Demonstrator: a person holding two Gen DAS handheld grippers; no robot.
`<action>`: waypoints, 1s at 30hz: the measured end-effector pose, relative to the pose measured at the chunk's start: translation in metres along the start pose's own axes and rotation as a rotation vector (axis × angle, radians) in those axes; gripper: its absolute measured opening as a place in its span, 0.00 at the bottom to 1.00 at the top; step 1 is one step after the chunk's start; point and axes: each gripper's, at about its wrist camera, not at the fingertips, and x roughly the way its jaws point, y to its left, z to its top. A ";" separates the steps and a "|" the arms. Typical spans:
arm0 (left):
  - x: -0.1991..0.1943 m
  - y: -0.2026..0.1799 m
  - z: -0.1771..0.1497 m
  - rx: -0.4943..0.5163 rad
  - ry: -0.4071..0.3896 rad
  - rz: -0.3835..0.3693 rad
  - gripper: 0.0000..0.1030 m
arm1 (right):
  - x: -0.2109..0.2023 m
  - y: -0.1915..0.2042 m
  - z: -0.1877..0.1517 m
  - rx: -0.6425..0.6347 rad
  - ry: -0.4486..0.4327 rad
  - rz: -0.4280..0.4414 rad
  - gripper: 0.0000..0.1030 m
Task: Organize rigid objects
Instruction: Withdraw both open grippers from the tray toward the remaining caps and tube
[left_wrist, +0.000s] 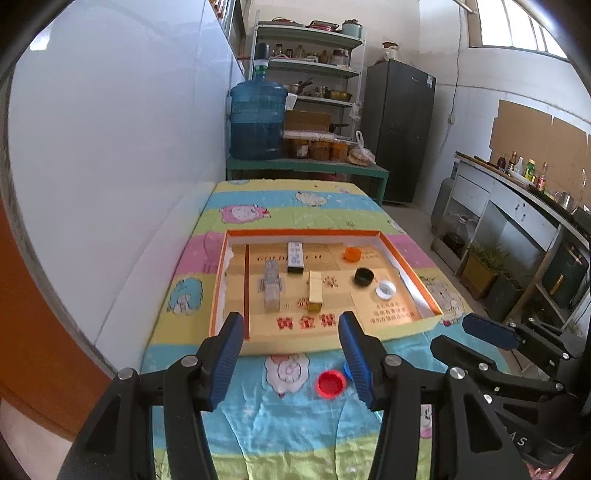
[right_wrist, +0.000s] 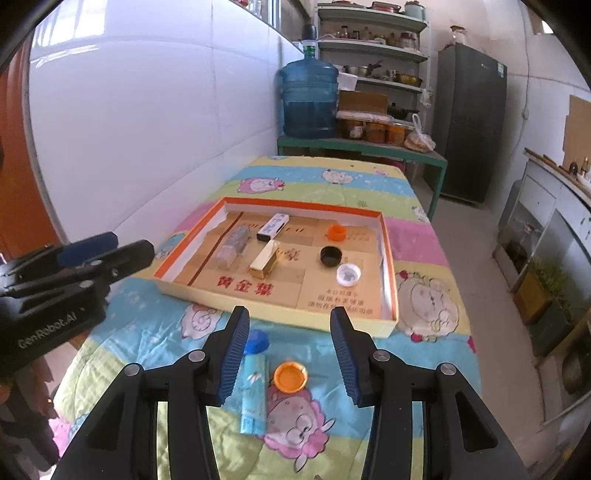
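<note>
Both wrist views downward, sharing tray (left_wrist: 402, 334)

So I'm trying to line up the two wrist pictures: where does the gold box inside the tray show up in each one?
Left wrist: the gold box lies mid-tray, lengthwise, just above the red characters.
Right wrist: the gold box lies left of the tray's centre, slanted, again above the red characters.
Shared landmark: the black cap, to the box's right in both views.

Blue water jug (left_wrist: 258, 120), shelving (left_wrist: 308, 62) and dark fridge (left_wrist: 400, 129) behind table.
</note>
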 end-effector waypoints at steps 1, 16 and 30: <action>0.000 0.000 -0.002 0.001 0.002 0.000 0.51 | 0.000 0.002 -0.004 -0.002 0.004 0.000 0.46; 0.006 0.004 -0.032 -0.008 0.025 0.007 0.51 | 0.019 0.012 -0.042 0.010 0.072 0.046 0.46; 0.021 0.019 -0.047 -0.040 0.061 0.000 0.51 | 0.058 0.014 -0.070 0.043 0.184 0.110 0.46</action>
